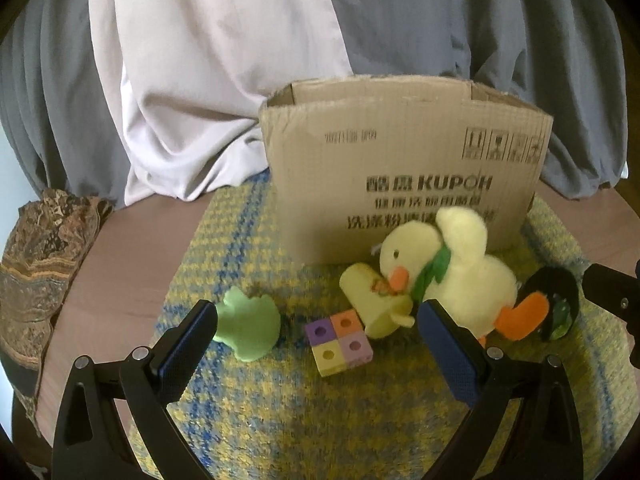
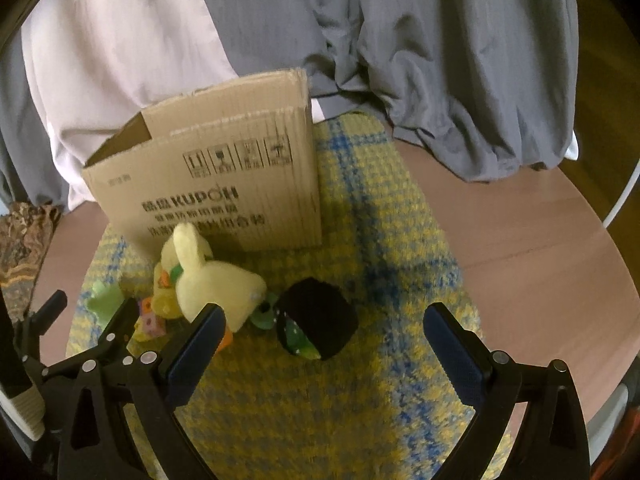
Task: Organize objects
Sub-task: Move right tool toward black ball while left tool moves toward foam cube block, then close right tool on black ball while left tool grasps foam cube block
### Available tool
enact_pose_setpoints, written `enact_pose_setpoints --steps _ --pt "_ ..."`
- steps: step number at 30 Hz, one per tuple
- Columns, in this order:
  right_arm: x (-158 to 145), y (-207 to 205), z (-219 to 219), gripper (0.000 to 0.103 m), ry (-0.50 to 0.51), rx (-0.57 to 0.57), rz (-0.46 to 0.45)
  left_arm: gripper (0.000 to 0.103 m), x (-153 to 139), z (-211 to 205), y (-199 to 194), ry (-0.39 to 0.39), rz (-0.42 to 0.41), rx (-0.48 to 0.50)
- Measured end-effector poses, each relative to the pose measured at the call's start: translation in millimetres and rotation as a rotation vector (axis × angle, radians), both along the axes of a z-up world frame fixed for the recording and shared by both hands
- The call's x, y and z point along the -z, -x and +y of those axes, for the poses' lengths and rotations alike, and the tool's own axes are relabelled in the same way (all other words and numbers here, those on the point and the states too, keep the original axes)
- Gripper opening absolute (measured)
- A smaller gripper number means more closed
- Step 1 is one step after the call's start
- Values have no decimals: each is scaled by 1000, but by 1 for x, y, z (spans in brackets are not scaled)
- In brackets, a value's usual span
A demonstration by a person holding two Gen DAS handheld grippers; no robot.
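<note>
— What are the two grippers doing?

— The left gripper (image 1: 316,332) has its fingers spread wide with nothing between them, hovering over the mat (image 1: 280,420). The right gripper (image 2: 320,334) is the same, fingers apart and holding nothing.

— What sits nearest to them?

— In front of the left one there's a block of four colored cubes (image 1: 338,340), with a green toy (image 1: 248,330) to its left and a pale yellow cup (image 1: 374,304) lying on its side to its right. The plush duck's (image 1: 448,268) beak touches that cup. In front of the right one is a black tub (image 2: 318,322) tipped on its side, just beside the duck's tail.

— And farther out?

— An open cardboard box (image 1: 404,160) stands upright at the back of the mat, right behind the duck. The mat lies on a brown round bench (image 2: 540,260). A patterned cloth (image 1: 40,272) rests at the bench's left edge, and gray and white curtains (image 1: 240,60) hang behind.
</note>
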State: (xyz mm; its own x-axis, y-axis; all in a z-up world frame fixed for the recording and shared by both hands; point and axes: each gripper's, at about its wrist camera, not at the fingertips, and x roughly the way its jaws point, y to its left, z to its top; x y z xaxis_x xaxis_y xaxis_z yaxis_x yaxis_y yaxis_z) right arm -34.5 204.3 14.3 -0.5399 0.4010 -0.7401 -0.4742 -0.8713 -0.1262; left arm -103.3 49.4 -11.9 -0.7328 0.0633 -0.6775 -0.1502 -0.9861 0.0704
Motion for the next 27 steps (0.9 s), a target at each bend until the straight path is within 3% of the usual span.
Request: enact_pose_setpoints --steps 10,22,27 --pt "17 -2 4 100 13 20 -21 102 22 -3 -1 -25 -30 0" --pt "39 4 15 100 40 35 -68 102 44 0 6 3 -66 -7" --pt "45 11 20 100 46 43 -85 101 47 -4 14 -25 -95 -24"
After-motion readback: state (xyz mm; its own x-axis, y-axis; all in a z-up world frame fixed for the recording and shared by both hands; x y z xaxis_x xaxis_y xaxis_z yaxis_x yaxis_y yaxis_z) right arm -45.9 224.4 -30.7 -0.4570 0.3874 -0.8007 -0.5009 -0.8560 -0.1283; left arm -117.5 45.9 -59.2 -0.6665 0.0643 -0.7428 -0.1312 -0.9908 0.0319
